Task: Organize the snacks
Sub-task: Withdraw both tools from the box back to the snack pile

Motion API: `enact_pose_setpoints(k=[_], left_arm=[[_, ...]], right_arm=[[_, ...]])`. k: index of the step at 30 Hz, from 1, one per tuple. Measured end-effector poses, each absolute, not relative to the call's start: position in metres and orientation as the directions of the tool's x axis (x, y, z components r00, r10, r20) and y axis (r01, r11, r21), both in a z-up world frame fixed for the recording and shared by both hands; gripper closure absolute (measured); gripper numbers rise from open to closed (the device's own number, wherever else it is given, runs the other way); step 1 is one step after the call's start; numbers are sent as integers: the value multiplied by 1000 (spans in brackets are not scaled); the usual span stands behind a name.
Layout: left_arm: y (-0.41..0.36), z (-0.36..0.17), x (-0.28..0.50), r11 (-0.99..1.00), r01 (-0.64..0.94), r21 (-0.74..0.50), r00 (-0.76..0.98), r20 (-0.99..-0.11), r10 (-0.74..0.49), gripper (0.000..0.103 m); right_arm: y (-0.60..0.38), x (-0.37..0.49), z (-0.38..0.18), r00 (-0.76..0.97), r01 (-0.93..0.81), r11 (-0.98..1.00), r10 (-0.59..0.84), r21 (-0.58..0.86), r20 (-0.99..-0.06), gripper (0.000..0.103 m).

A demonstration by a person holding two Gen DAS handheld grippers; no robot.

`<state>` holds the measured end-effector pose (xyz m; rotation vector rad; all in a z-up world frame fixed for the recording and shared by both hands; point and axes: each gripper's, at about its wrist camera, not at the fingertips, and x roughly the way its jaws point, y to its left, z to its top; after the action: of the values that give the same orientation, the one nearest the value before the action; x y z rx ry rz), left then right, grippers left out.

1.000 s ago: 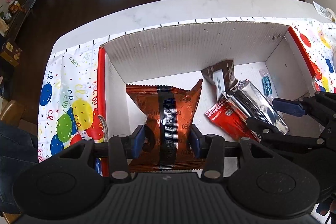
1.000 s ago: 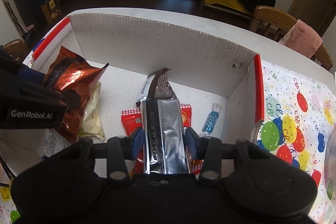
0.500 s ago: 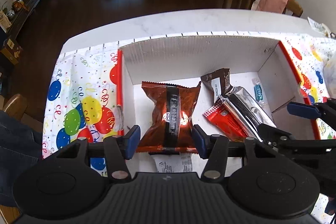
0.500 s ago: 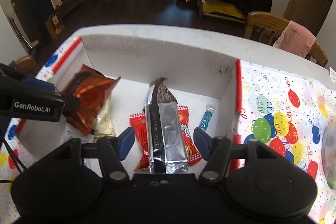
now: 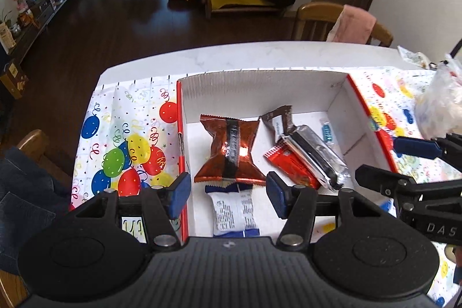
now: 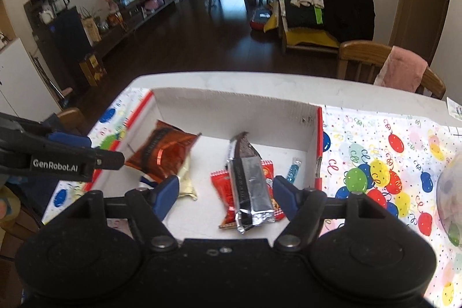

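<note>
Left wrist view first: my left gripper (image 5: 228, 194) sits low in the frame, its blue-padded fingers (image 5: 179, 194) spreading apart with nothing pressed between them. Above the gap, at the centre of the frame, the copper-orange snack bag (image 5: 231, 153) lies flat on the floor of the white cardboard box (image 5: 260, 88), and a white and blue packet (image 5: 234, 211) lies just below it, partly tucked under its lower edge. To the right of centre a silver wrapper (image 5: 316, 153) rests across a red packet (image 5: 291, 166), with a brown wrapper (image 5: 278, 119) above them and a small blue candy (image 5: 327, 132) near the box's right wall. The box stands on a balloon-print cloth (image 5: 121, 140) spread over the white surface (image 5: 231, 57). My right gripper (image 5: 395, 160) comes in from the right edge, fingers apart and holding nothing.

Right wrist view: my right gripper (image 6: 225, 194) fills the bottom of the frame, its fingers (image 6: 284, 197) widening, free of any snack. The silver wrapper (image 6: 251, 189) lies in the box between and beyond them, on top of the red packet (image 6: 223, 186), touched by neither pad. The copper-orange bag (image 6: 163, 156) lies left of centre over a pale cream packet (image 6: 186, 181). The blue candy (image 6: 294, 171) is beside the box's right wall (image 6: 313, 149). My left gripper (image 6: 98, 152) reaches in from the left edge. A wooden chair (image 6: 355, 59) with a pink cloth (image 6: 404, 68) over it stands at the upper right.
</note>
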<state>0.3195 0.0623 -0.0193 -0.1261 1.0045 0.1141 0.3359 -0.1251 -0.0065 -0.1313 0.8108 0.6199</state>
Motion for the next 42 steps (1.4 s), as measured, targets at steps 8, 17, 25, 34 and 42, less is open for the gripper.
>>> enact_pose_setpoints(k=[8, 17, 25, 34, 42], left_arm=[[64, 0, 274, 987, -143, -69, 590, -807, 29, 39], [67, 9, 224, 987, -147, -62, 632, -774, 46, 34], [73, 7, 181, 986, -147, -77, 655, -754, 39, 29], [78, -21, 141, 984, -154, -87, 643, -765, 33, 28], [79, -55, 109, 984, -158, -84, 615, -788, 32, 27]], right_arm=[[-130, 296, 12, 532, -596, 787, 535, 158, -656, 21], [-131, 253, 19, 531, -627, 759, 580, 175, -618, 13], [-131, 223, 9, 505, -639, 743, 602, 201, -619, 6], [-129, 189, -21, 492, -628, 756, 569, 184, -659, 0], [-123, 174, -57, 422, -602, 772, 525, 204, -739, 0]])
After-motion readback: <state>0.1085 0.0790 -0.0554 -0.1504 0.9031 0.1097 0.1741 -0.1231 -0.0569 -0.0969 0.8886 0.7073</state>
